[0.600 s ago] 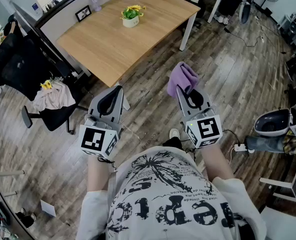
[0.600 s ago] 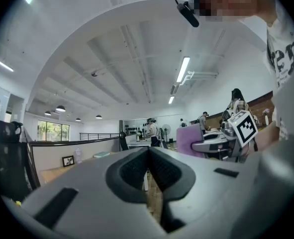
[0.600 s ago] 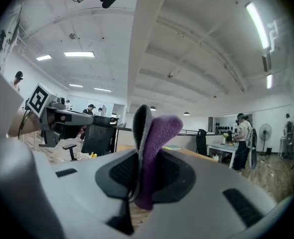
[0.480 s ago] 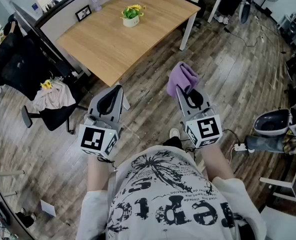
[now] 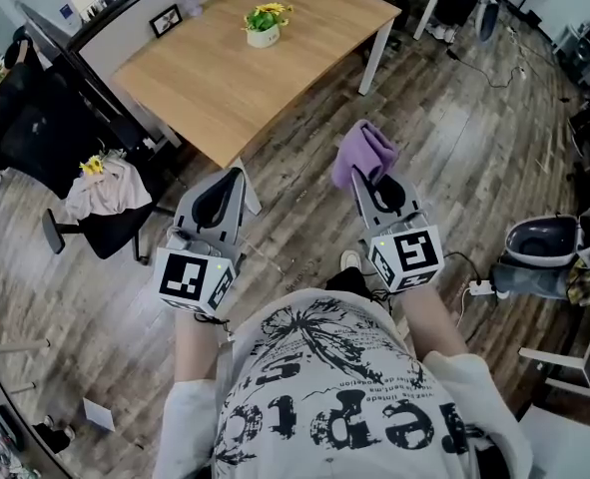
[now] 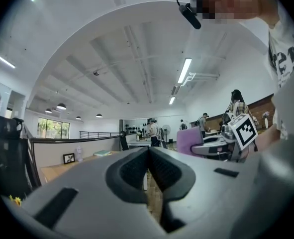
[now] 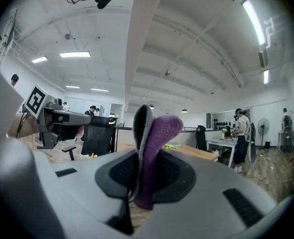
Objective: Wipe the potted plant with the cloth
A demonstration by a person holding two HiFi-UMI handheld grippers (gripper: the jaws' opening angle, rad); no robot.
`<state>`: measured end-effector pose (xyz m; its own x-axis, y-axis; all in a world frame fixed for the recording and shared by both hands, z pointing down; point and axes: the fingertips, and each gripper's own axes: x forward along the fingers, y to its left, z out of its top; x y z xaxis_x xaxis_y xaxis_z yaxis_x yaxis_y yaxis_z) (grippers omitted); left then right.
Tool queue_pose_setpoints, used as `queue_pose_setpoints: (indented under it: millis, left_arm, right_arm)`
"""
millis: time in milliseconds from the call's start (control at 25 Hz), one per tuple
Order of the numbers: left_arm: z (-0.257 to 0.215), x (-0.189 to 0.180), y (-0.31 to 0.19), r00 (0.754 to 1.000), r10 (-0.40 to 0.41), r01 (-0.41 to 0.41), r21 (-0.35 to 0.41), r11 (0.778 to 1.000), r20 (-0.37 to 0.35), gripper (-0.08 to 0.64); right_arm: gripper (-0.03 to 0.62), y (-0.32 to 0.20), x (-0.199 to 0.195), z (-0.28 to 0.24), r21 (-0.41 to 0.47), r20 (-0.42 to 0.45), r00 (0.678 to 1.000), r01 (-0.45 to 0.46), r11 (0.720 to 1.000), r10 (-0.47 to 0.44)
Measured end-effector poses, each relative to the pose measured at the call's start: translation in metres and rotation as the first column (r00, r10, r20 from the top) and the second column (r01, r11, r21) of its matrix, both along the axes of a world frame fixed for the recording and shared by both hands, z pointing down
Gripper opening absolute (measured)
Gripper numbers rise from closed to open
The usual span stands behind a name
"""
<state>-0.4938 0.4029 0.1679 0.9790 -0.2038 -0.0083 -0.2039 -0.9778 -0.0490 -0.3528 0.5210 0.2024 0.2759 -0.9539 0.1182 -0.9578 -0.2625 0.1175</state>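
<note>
Bright, even light from ceiling strip lights [image 7: 255, 15]; both gripper views bulge fisheye-style, with dark vignetted corners.

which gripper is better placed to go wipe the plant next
Right. The right gripper is shut on the purple cloth; the left gripper is shut and empty. The potted plant sits on the table ahead, apart from both.

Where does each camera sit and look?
Head view: on the person's head, looking steeply down at the table and potted plant; shows shirt, left gripper and right gripper.
Left gripper view: on the left gripper, looking level along its shut fingers; shirt at right.
Right gripper view: on the right gripper, looking along fingers shut on the purple cloth.
Each gripper view shows the other gripper.
</note>
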Motion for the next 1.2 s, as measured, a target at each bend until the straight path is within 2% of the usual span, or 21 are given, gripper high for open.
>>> queue_pose_setpoints:
  millis: [240,480,640,960,1200]
  left_arm:
    - [0.016,0.011,-0.018,1.0,-0.015,0.016,-0.045,0.999,0.018,0.003]
    - [0.037,0.056,-0.046,0.995,-0.084,0.087,-0.058,0.995,0.045,0.003]
    - [0.042,0.109,-0.069,0.988,-0.147,0.15,-0.066,0.986,0.052,0.003]
    - [0.024,0.249,-0.109,0.967,-0.251,0.253,-0.061,0.965,0.046,0.003]
    - [0.039,0.311,-0.134,0.93,-0.364,0.368,-0.091,0.925,0.054,0.003]
  right_arm:
    - [0.064,-0.016,0.02,0.01,-0.026,0.005,1.0,-0.009,1.0,0.009]
    - [0.066,-0.047,0.081,0.031,-0.042,0.041,0.999,0.021,0.999,-0.02]
    - [0.067,-0.081,0.137,0.031,-0.037,0.058,0.994,0.09,0.995,-0.088]
    - [0.067,-0.146,0.284,0.021,-0.062,0.072,0.976,0.208,0.976,-0.204]
    - [0.068,-0.192,0.361,0.032,-0.088,0.077,0.956,0.288,0.954,-0.282]
